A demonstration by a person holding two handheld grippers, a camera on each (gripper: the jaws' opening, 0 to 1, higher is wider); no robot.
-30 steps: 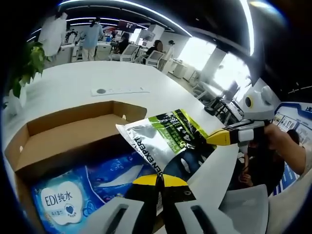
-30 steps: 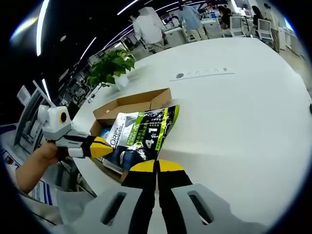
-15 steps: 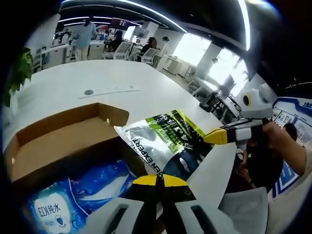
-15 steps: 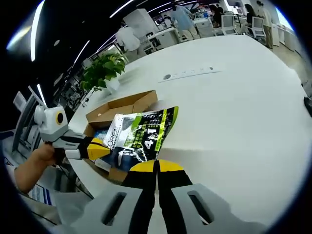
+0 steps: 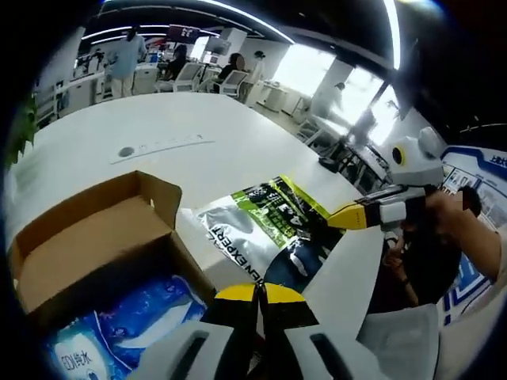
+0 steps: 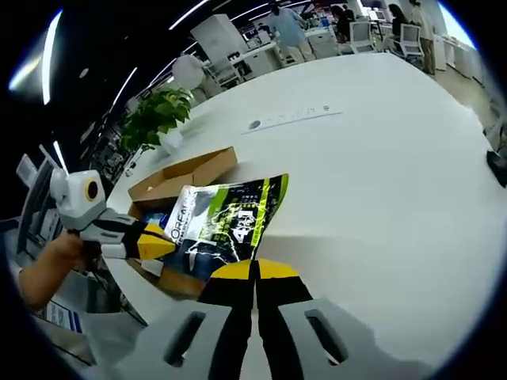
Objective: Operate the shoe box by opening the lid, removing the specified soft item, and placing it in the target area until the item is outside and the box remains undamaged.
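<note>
Surface [image 6: 380, 158]: a big white one. It holds the box. A plant [image 6: 154, 115] stands at its far side, and a long white strip [image 6: 293, 117] lies flat on it.

Shoe box [image 5: 87, 237]: brown card, open at the top, with its flaps up. It looks whole, with no tear that I can see. A blue pack [image 5: 119, 332] is inside it.

Soft bag [image 5: 265, 229]: shiny silver, green and black. It is up in the air, held at two ends. In the right gripper view the soft bag [image 6: 226, 218] hangs over the box's near edge and partly past it, toward the bare white top.

What changed: a second ago the bag hung right over the open box. Now, in the left gripper view, white top shows under much of it and the box sits off to the side. Both cameras moved too, so part of that shift is just the view.

What it means: the lid step is done and the bag is out of the box. I think the job is mostly done. The bag is not put down yet.

Left gripper [image 5: 252, 291]: its yellow-tipped jaws are closed tight on one end of the bag.

Right gripper [image 6: 253, 271]: its jaws are closed tight on the other end of the bag.

Next, I think: carry the bag clear of the box and lay it down softly, without bumping the flaps.
</note>
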